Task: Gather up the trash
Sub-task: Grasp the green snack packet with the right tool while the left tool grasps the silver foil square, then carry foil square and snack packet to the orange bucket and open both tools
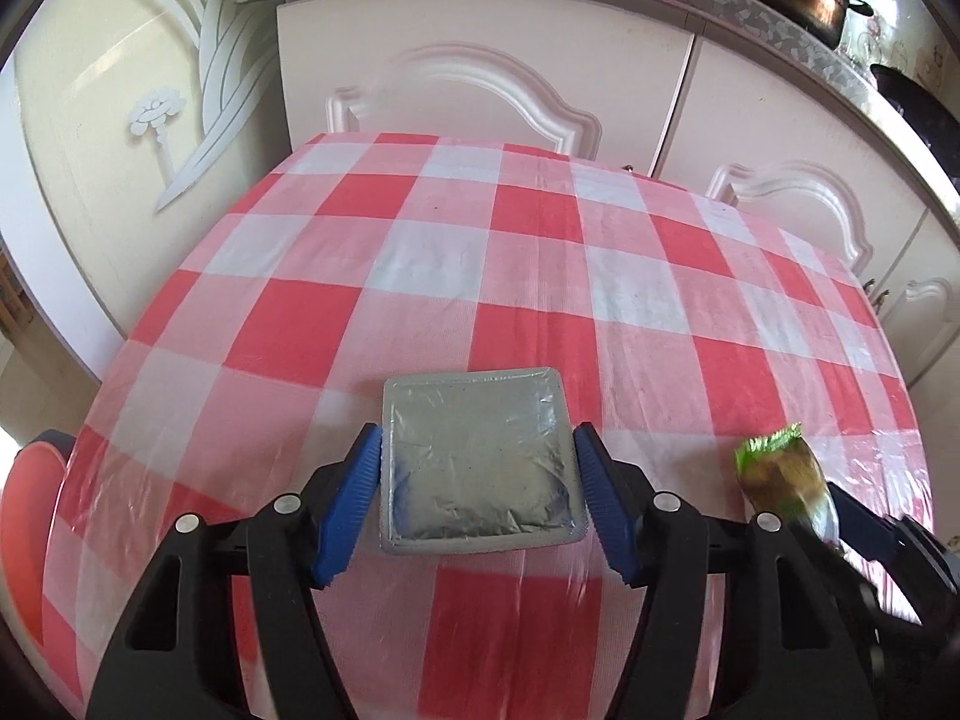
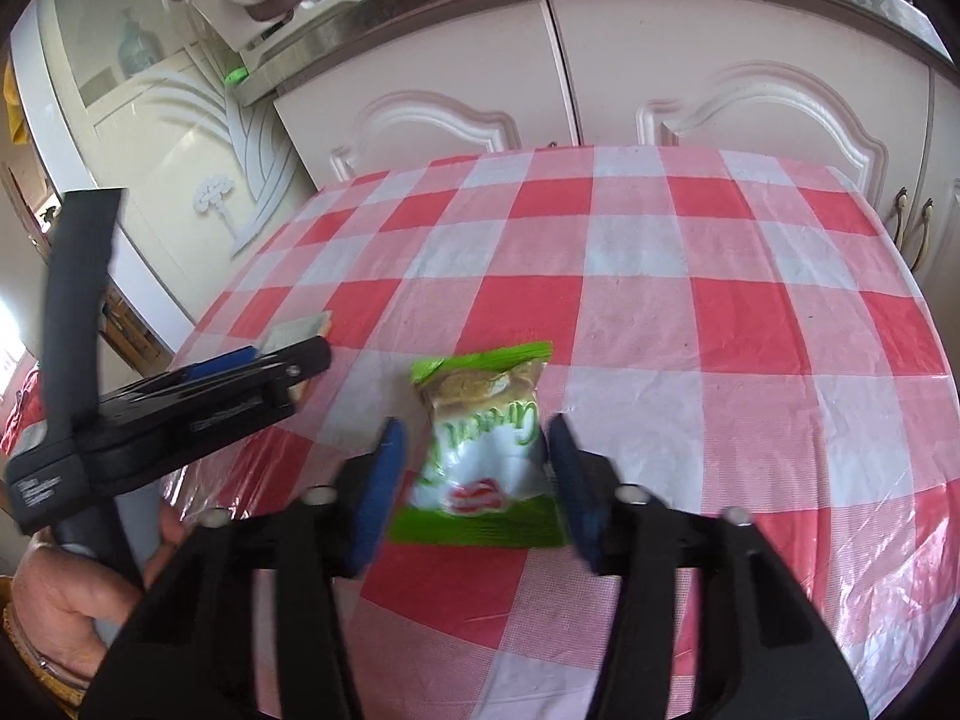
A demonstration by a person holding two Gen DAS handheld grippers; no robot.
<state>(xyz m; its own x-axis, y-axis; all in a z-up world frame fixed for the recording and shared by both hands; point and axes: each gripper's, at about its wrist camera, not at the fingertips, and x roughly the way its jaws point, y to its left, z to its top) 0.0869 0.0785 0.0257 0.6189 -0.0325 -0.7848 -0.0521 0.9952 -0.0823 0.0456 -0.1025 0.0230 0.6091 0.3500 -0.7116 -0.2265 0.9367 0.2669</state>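
On the red-and-white checked tabletop, the left gripper straddles a flat silver foil packet that lies on the cloth, its blue-padded jaws spread to either side, the left pad at the packet's edge and the right pad just clear of it. Further right, the right gripper brackets a green-and-white snack wrapper, which also lies on the cloth, its jaws standing apart with a narrow gap between each blurred pad and the wrapper. Pale cabinet doors stand behind the tabletop's far edge.
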